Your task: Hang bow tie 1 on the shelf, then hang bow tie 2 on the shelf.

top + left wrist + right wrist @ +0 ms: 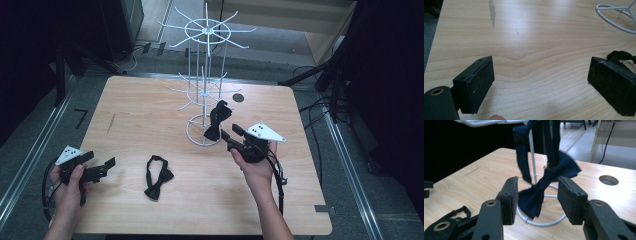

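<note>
A dark bow tie (217,120) hangs by its strap from a low arm of the white wire rack (205,75), its lower wing down at the rack's base ring. My right gripper (231,134) is just right of it, open. In the right gripper view the hanging bow tie (541,187) is seen through the gap of the right gripper (537,195), a little beyond the pads and untouched. A second black bow tie (157,177) lies flat on the table. My left gripper (101,160) hovers open at the table's left, and the left gripper (540,85) has bare wood between its pads.
The wooden table (150,115) has a round cable hole (238,97) right of the rack. The rack's base ring (614,17) and the lying tie's strap (621,56) show at the right of the left gripper view. Dark floor and cables surround the table.
</note>
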